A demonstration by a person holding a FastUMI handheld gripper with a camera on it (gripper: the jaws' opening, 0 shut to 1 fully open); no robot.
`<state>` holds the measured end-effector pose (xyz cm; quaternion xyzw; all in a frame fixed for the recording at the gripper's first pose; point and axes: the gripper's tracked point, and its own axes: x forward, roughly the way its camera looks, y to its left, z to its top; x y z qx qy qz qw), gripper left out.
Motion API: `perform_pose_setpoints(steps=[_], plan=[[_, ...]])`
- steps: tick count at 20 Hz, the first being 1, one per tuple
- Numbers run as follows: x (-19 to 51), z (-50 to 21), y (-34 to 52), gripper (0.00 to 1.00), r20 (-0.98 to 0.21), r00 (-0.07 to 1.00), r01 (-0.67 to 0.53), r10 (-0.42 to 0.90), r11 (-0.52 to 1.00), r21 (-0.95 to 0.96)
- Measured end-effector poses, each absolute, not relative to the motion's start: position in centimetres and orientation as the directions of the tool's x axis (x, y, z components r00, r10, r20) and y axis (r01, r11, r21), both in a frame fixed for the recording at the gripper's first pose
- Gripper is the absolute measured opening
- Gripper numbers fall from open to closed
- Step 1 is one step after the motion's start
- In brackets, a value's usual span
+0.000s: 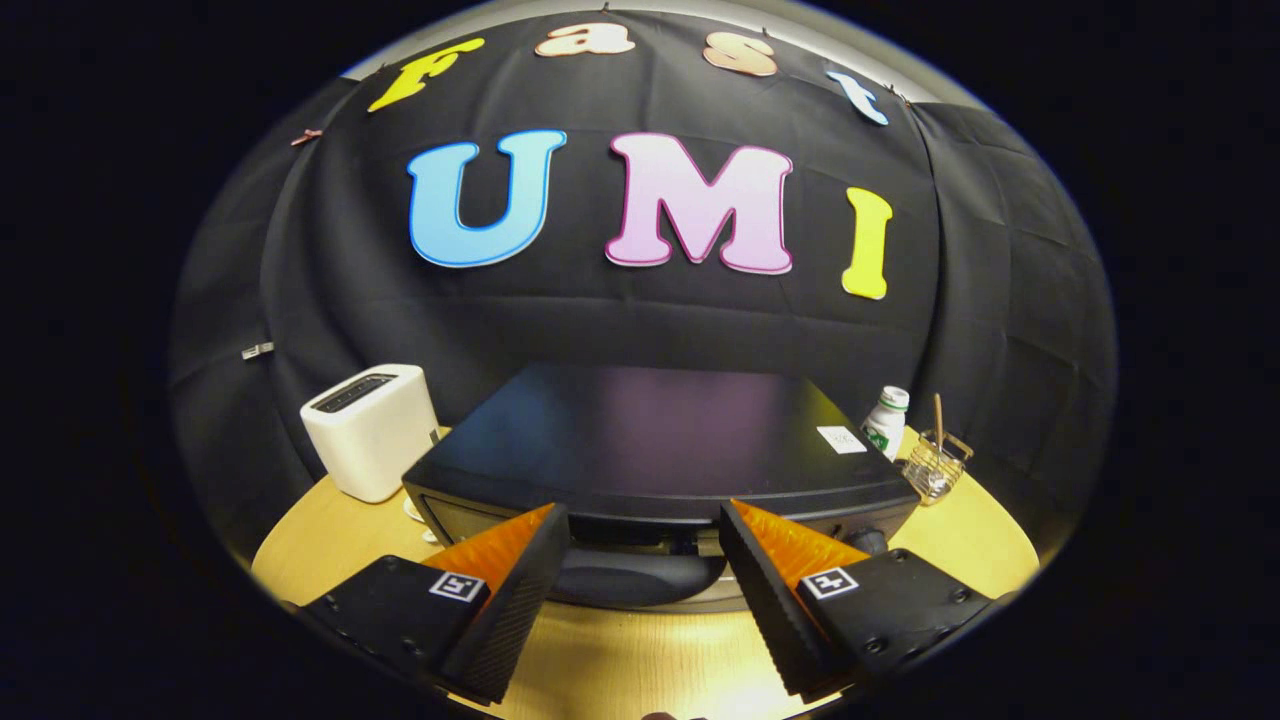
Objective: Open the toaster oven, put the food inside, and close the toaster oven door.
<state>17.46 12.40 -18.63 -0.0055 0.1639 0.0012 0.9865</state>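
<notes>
Tool [645, 530] spread wide at the black toaster oven [650, 440] door handle [630, 578] mid-frame, fingers either side without touching; white toaster [372, 428] left on wooden surface [330, 540].

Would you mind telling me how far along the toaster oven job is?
Nothing looks done yet. The gripper hangs open, jaws either side of the door handle of the toaster oven, not pressing on it. Opening the door, loading food and closing remain.

No readable text. White sticker [841, 439] on toaster oven [650, 430] top, near its right rear corner: print too small. Green label on white bottle [885, 422] at desk's [620, 650] right edge: illegible.
</notes>
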Motion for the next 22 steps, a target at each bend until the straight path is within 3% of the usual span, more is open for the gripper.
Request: perform_pose_setpoints(steps=[16,22], plan=[[10.3,-21.8,13.2,0.97,-0.418,0.908,0.006,-0.017,1.000,-0.027],[6.7,-25.6,13.3,0.98,-0.510,0.860,0.014,-0.025,1.000,-0.025]])
